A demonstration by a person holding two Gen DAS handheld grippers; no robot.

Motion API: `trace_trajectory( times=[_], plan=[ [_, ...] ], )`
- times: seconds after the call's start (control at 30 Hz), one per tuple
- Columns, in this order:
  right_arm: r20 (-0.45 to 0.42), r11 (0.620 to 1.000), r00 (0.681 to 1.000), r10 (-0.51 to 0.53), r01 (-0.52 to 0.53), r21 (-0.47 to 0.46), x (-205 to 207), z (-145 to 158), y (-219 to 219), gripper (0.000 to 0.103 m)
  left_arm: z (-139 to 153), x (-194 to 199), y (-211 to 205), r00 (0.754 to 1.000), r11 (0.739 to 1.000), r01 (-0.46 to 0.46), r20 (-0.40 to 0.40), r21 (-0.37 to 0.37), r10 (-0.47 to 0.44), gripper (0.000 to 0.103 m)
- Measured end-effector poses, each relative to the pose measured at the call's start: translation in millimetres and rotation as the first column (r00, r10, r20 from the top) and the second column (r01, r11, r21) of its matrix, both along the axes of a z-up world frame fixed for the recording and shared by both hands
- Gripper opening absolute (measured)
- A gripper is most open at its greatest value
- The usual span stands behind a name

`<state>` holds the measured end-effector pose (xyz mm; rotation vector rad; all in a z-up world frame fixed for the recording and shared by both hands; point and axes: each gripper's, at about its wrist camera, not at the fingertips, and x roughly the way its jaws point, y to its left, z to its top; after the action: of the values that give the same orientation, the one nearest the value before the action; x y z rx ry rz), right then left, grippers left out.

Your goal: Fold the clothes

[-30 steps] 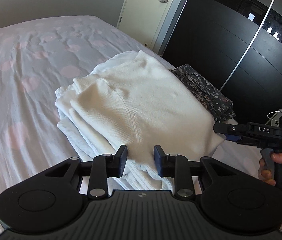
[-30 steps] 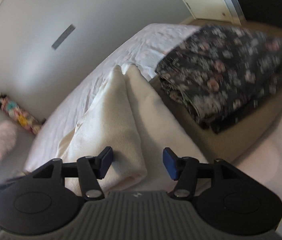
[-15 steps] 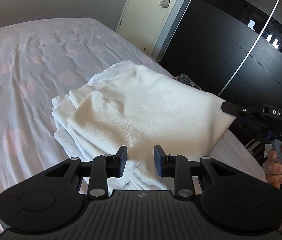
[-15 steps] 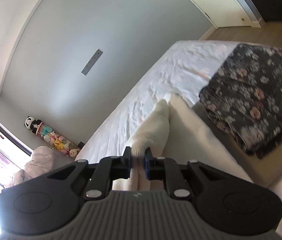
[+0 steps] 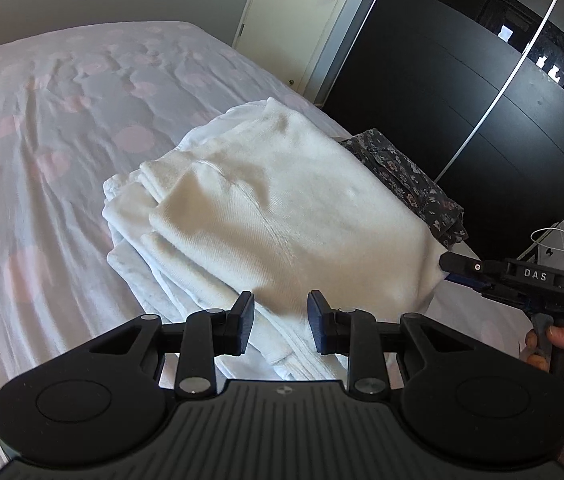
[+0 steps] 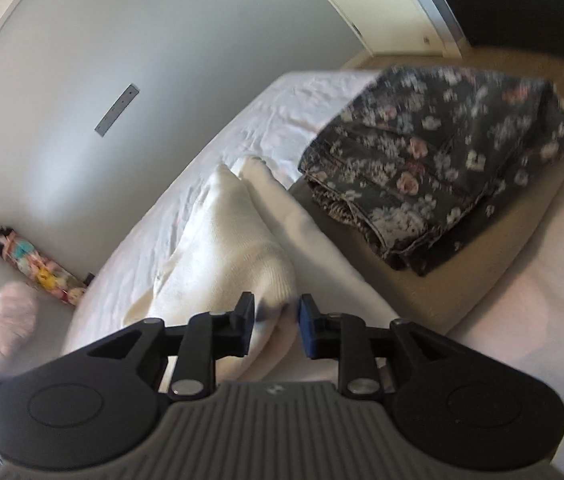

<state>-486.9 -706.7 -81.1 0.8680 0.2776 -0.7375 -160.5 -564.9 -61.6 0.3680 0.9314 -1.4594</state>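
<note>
The flowery dark cloth point(image 6: 438, 168) is blurry and, from the left camera, half hidden behind the folded white sweater point(image 5: 282, 216) on the bed point(image 5: 61, 140). The left gripper point(image 5: 280, 322) tilts down over the sweater's near edge, jaws a little apart and holding nothing. The right gripper point(image 6: 274, 330) is opening, with a sweater corner between its jaws, and I cannot tell if they still pinch it.

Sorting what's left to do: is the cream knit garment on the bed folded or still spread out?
Folded: the cream knit garment lies as a compact layered rectangle atop other white folded pieces.
</note>
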Motion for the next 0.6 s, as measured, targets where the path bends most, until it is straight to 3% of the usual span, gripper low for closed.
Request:
trace_trajectory(
  times=[0.13,0.37,0.47,0.6],
  plan=[
    [-0.104,0.989,0.994,0.035,-0.049,-0.138,14,8,39,0.020,-2,6,6,1.000,1.000,-0.016,-0.012,0.008,0.016,0.026],
    [-0.244,0.939,0.957,0.158,-0.223,-0.264,70,-8,113,0.007,-12,12,19,0.999,0.999,-0.031,-0.025,0.040,0.032,0.026],
    [-0.299,0.918,0.938,0.174,-0.265,-0.295,92,-16,127,0.007,-16,15,24,0.999,0.998,-0.036,-0.037,0.045,0.038,0.026],
    [-0.346,0.920,0.922,0.173,-0.276,-0.277,115,-32,130,0.007,-16,18,32,0.997,0.999,-0.036,-0.061,0.035,0.038,0.026]
  ],
)
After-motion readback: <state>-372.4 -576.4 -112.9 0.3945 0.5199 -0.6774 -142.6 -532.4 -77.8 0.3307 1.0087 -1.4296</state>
